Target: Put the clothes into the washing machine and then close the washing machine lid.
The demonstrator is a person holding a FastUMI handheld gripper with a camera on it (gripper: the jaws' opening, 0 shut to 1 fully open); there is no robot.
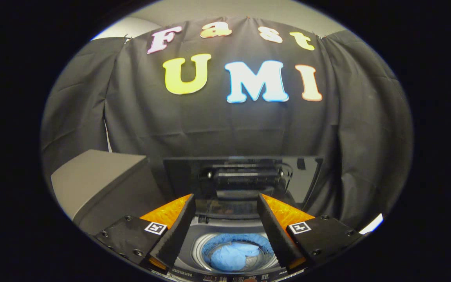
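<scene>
The gripper [225, 219] hangs with its fingers spread apart and empty above the grey top-loading washing machine [194, 243]. The crumpled light-blue cloth garment [231, 256] already lies in the round drum, seen between the fingers. The dark glossy hinged lid [241, 176] stands upright just beyond the fingertips, in front of the black cloth wall. It looks stiff, smooth and probably slippery, so its upper front edge seems the place to hook and pull it down gently
</scene>
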